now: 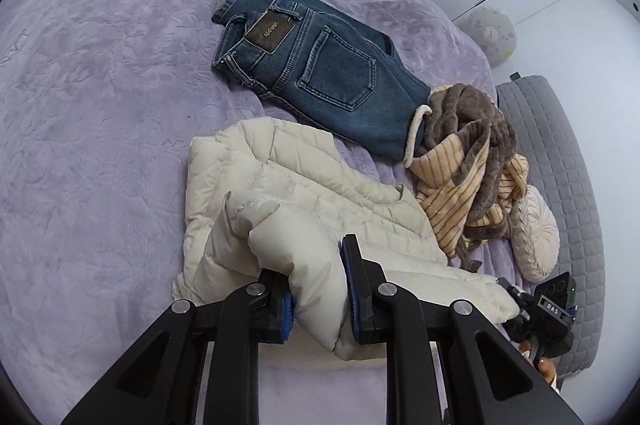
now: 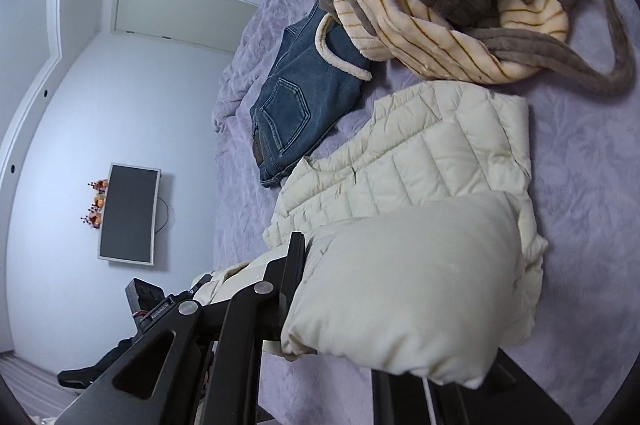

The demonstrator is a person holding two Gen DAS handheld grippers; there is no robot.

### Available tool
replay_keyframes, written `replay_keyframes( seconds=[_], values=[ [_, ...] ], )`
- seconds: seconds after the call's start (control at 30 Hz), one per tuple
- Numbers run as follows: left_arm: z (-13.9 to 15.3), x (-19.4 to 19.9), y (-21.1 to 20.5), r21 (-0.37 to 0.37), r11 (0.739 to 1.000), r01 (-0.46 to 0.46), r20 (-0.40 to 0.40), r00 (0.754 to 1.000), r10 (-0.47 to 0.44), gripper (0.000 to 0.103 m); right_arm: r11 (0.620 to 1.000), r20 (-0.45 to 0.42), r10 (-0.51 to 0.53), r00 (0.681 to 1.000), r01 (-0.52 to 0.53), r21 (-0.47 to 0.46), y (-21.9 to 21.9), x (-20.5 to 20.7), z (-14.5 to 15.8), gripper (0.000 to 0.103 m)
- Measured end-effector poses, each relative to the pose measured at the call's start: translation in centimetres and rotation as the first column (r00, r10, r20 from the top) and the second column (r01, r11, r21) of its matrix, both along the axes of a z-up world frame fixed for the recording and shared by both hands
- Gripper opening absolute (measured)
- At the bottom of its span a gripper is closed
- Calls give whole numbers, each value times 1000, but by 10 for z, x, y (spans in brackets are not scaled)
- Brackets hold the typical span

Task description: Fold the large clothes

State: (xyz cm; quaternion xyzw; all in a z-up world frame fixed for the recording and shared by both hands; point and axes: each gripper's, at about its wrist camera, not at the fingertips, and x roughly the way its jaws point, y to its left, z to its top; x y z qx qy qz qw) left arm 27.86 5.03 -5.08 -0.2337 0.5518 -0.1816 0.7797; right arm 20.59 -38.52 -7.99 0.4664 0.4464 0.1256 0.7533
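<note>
The left gripper [image 1: 320, 289] is clamped on a fold of the cream puffer jacket [image 1: 304, 193]. The right gripper [image 2: 360, 309] pinches another puffy fold of it above the lilac blanket [image 2: 592, 161].

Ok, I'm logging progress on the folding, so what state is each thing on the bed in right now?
Cream puffer jacket: partly folded, near edge lifted by both grippers.
Jeans: folded, lying flat on the bed.
Striped fleece robe: crumpled heap, not folded.
Left gripper: shut on a jacket fold.
Right gripper: shut on the jacket; one finger is hidden by the fabric.
</note>
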Motion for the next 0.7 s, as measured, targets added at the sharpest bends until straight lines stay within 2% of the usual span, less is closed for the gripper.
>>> replay_keyframes(
  seconds=[0.27, 0.33, 0.43, 0.5, 0.53, 0.57, 0.63, 0.7],
  values=[
    [-56, 61, -24, 161, 986, 51, -22, 999, -48, 22, 995, -62, 8, 998, -14, -103, 5, 87, -42, 13],
    [-70, 72, -30, 205, 977, 62, -33, 998, -56, 23, 993, -79, 3, 997, -13, -119, 5, 100, -56, 13],
    [-75, 79, -35, 245, 967, 68, -16, 998, -66, 27, 992, -106, -9, 994, -4, -123, 5, 112, -74, 13],
    [-70, 80, -36, 268, 961, 74, 9, 997, -79, 50, 993, -115, -12, 993, -2, -121, 4, 117, -81, 13],
    [-66, 78, -35, 279, 958, 66, 35, 996, -78, 72, 992, -116, -13, 993, -1, -124, 3, 118, -81, 13],
    [-59, 75, -35, 304, 951, 51, 68, 995, -75, 88, 992, -117, -14, 993, -2, -130, 3, 119, -81, 13],
    [-47, 70, -35, 372, 928, 30, 127, 988, -83, 96, 991, -120, -8, 993, -9, -135, 3, 120, -79, 13],
    [-41, 69, -34, 402, 915, 37, 135, 986, -99, 96, 989, -125, -1, 992, -17, -144, 3, 120, -76, 17]
  ],
)
